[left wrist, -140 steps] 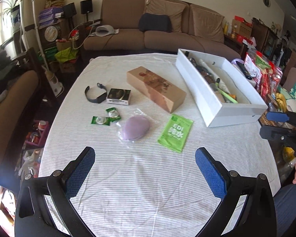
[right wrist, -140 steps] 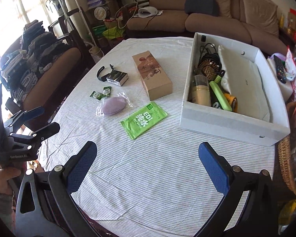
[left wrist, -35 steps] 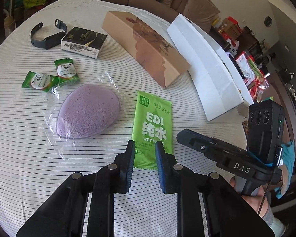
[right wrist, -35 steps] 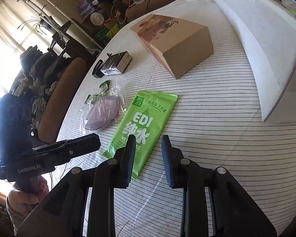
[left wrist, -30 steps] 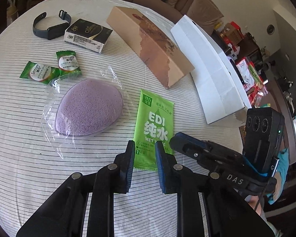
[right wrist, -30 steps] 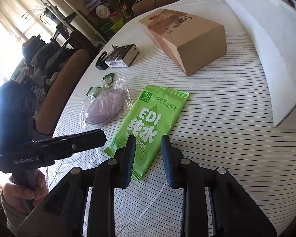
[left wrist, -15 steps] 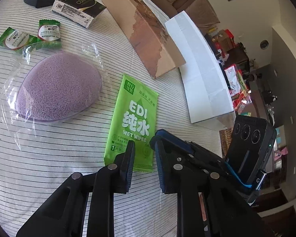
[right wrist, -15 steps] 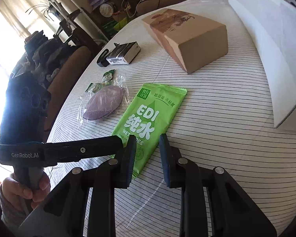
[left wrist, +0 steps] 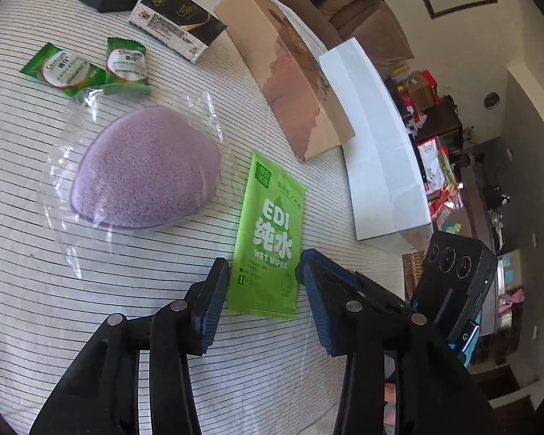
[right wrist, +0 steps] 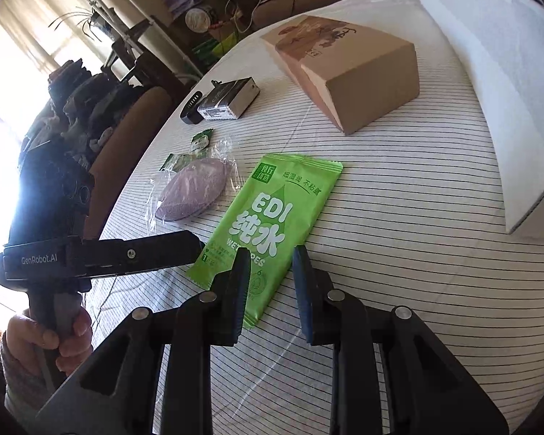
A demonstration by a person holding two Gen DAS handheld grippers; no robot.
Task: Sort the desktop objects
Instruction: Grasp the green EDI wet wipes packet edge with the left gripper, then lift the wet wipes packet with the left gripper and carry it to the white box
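Wipes pack (left wrist: 270,233) flat on striped counter (left wrist: 36,290), near end framed by both tools. Left tool (left wrist: 261,275) opening, pack between its pads, not pinched. Right tool (right wrist: 270,264) narrowly apart over pack's near end, gripping nothing. Sponge (left wrist: 147,166) left of pack; brown box (left wrist: 290,87) and white box (left wrist: 377,137) beyond.

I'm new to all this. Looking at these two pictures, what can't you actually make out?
- White box: only its outer wall shows in both views, so the contents are hidden.
- Wet wipes packet: in the right wrist view, the right gripper covers its near end.
- Wristband: in the right wrist view, mostly behind the small black box.
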